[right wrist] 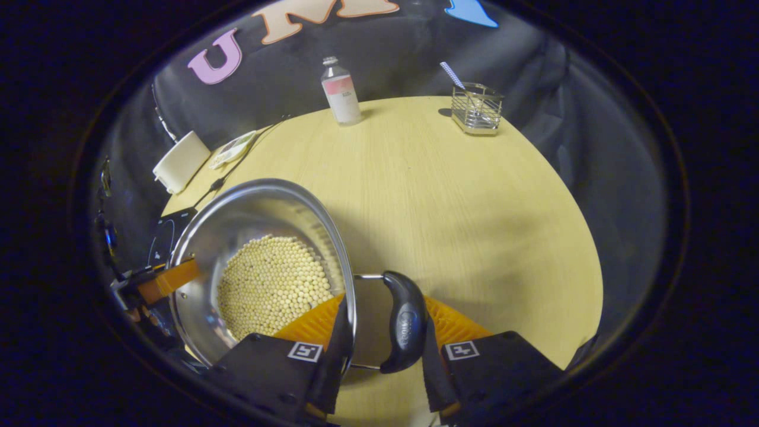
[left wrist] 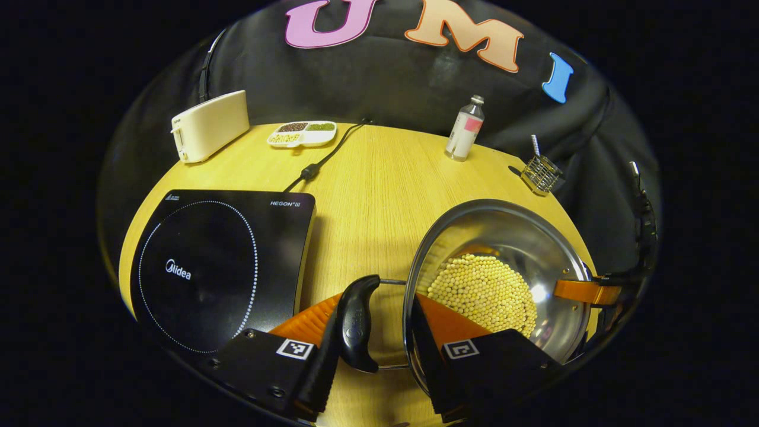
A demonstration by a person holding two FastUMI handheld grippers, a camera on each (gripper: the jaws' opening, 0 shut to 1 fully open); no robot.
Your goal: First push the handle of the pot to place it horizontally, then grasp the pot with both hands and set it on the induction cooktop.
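Note:
A steel pot holding pale beans is to the right of the black induction cooktop. My left gripper is shut across the pot's black side handle and wall, one finger outside the handle and one inside the rim. Across the pot, a finger of the other gripper reaches inside the far rim. In the right gripper view, my right gripper is shut the same way on the opposite handle of the pot. The cooktop shows beyond it. Whether the pot is off the table I cannot tell.
On the round wooden table, a cream toaster, a divided dish and the cooktop's cord lie at the back left. A bottle and a wire basket stand at the back right.

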